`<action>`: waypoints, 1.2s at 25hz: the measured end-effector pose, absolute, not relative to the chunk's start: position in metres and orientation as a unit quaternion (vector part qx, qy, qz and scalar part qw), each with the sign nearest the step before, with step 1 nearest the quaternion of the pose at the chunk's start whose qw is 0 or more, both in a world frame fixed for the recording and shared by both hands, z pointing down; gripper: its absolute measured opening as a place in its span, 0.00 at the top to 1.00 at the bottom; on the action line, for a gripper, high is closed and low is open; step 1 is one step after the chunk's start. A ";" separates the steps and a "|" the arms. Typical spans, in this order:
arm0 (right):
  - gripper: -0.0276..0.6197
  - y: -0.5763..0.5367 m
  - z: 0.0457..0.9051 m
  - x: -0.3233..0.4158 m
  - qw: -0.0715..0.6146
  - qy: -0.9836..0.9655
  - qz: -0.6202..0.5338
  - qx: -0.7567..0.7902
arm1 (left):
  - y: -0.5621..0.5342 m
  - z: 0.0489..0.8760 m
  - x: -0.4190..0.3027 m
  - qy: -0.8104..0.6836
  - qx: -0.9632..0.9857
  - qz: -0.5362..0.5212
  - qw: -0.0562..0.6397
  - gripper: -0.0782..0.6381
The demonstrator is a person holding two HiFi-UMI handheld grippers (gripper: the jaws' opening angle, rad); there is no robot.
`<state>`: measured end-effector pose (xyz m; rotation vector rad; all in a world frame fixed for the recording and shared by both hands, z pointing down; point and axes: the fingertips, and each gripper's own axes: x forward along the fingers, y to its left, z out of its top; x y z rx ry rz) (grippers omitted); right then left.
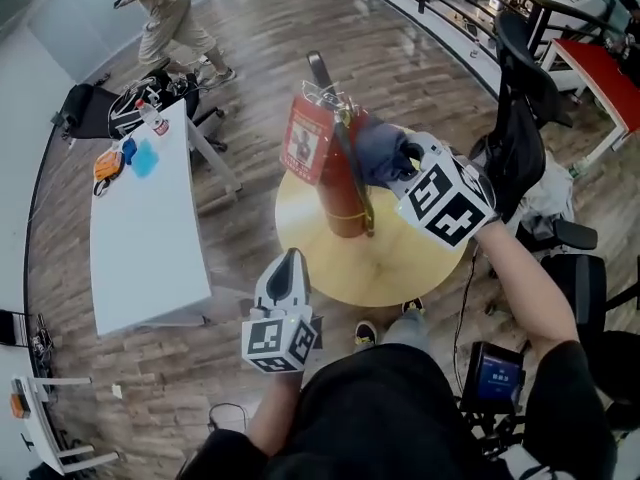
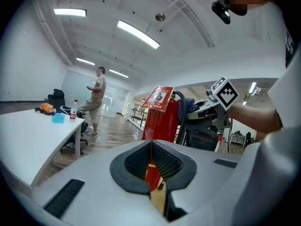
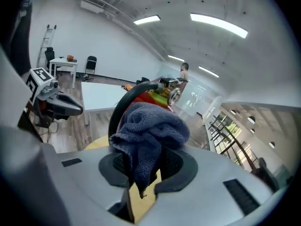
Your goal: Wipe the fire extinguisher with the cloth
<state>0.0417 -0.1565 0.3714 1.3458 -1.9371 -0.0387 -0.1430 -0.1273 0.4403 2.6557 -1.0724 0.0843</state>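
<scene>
The fire extinguisher [image 1: 335, 183] stands on the round table [image 1: 400, 263]; in the right gripper view the cloth [image 3: 148, 135] hides most of it. The right hand-held gripper [image 3: 141, 171] pinches that cloth against the extinguisher's upper part. The left hand-held gripper [image 2: 153, 164], jaws together and empty, hangs near the table's edge

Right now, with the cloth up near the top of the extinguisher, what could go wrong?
1. The fire extinguisher stands unbraced on the round table. The left gripper is shut, empty and apart from it, so a sideways push from the right gripper that high up might tip it.
2. The cloth bunches right beside the black hose and the hanging tag, so it may snag on them.
</scene>
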 end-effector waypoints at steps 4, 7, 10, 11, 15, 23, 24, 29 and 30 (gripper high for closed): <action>0.81 -0.146 0.443 0.031 0.396 -0.770 0.056 0.498 | -0.123 0.442 -0.135 -0.363 0.921 0.031 0.139 0.86; 0.81 -0.148 0.493 0.039 0.418 -0.753 0.089 0.500 | -0.119 0.443 -0.130 -0.358 0.923 0.036 0.139 0.86; 0.81 -0.148 0.504 0.048 0.403 -0.753 0.132 0.504 | -0.116 0.443 -0.131 -0.359 0.922 0.038 0.142 0.86; 0.81 -0.151 0.492 0.050 0.395 -0.754 0.124 0.511 | -0.116 0.443 -0.133 -0.361 0.921 0.037 0.142 0.86; 0.81 -0.171 0.408 0.066 0.375 -0.750 0.031 0.543 | -0.122 0.446 -0.139 -0.372 0.916 0.038 0.145 0.86; 0.81 -0.165 0.474 0.057 0.427 -0.757 0.110 0.483 | -0.129 0.450 -0.132 -0.372 0.915 0.035 0.149 0.86; 0.81 -0.157 0.495 0.051 0.433 -0.758 0.130 0.469 | -0.130 0.449 -0.131 -0.371 0.916 0.033 0.149 0.86; 0.81 -0.120 0.511 0.032 0.422 -0.765 0.171 0.455 | -0.135 0.448 -0.136 -0.373 0.916 0.027 0.148 0.86; 0.81 -0.108 0.513 0.023 0.410 -0.775 0.199 0.439 | -0.136 0.450 -0.140 -0.375 0.915 0.028 0.149 0.86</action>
